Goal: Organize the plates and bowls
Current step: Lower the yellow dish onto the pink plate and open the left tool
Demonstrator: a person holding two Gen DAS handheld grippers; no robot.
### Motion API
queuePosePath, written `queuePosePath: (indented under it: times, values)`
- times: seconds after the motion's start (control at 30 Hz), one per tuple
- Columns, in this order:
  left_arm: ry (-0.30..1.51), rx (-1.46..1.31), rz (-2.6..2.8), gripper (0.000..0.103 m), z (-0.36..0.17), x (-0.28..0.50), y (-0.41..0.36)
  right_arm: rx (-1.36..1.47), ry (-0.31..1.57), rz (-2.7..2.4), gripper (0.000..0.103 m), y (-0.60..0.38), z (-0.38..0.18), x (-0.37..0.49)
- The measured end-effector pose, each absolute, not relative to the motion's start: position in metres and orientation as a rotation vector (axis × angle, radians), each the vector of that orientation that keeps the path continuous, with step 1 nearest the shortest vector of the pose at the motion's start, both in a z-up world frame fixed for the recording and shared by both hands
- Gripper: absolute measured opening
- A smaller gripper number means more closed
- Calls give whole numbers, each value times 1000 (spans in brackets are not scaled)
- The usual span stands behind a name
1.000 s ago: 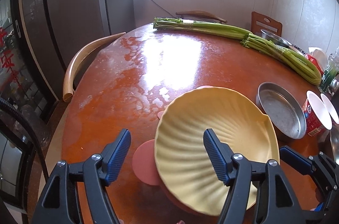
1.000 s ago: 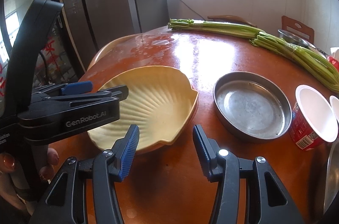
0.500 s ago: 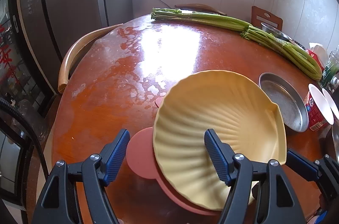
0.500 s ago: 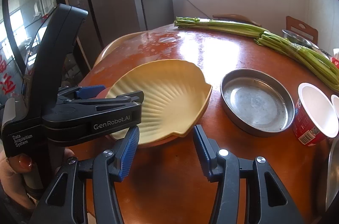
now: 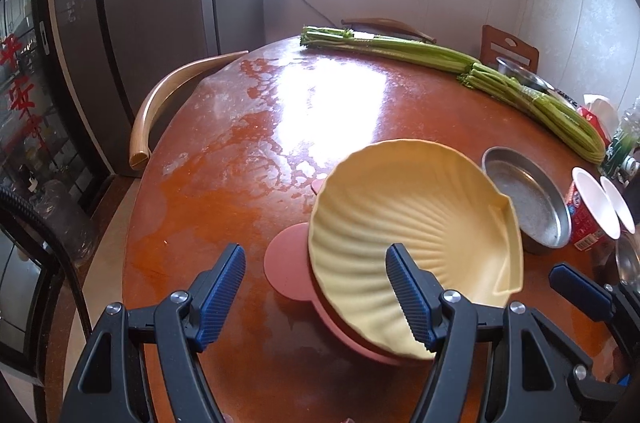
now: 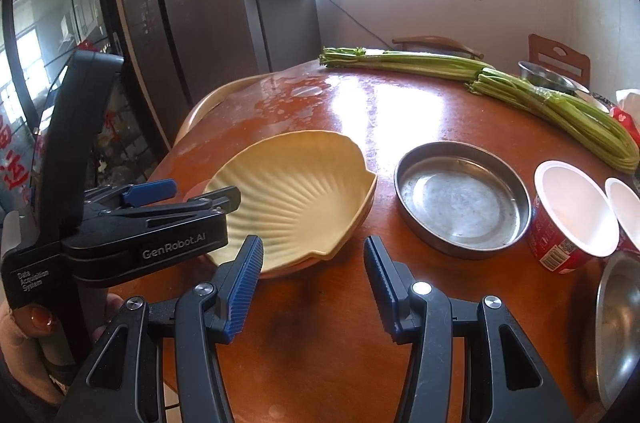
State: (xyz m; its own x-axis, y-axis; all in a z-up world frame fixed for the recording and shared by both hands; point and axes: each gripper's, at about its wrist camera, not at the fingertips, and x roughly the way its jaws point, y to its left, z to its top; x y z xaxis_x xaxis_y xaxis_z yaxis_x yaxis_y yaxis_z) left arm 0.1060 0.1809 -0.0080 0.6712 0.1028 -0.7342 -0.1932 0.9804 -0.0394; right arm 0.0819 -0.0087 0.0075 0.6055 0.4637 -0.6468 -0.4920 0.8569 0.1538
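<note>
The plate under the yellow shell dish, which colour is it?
Dusty pink plate, clearest in the left wrist view, below the shell dish.

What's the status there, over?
Left gripper open, empty. Right gripper open, empty. Yellow shell plate rests on pink plate, both untouched. Steel pan sits beside them; nothing blocking.

A glossy reddish-brown wooden desk [image 5: 240, 183] with pale, worn patches. On it, a matt, ribbed, cream shell-shaped plate [image 5: 412, 235] over a smooth matt pink plate [image 5: 286, 263], beside a dull, scuffed metal pan [image 6: 460, 199].
</note>
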Motion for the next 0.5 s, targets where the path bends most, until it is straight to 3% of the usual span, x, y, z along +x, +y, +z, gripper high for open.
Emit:
queuePosePath:
  times: [0.5]
  values:
    - [770, -101, 104, 72, 21, 84, 149, -1, 694, 495, 54, -43, 30, 69]
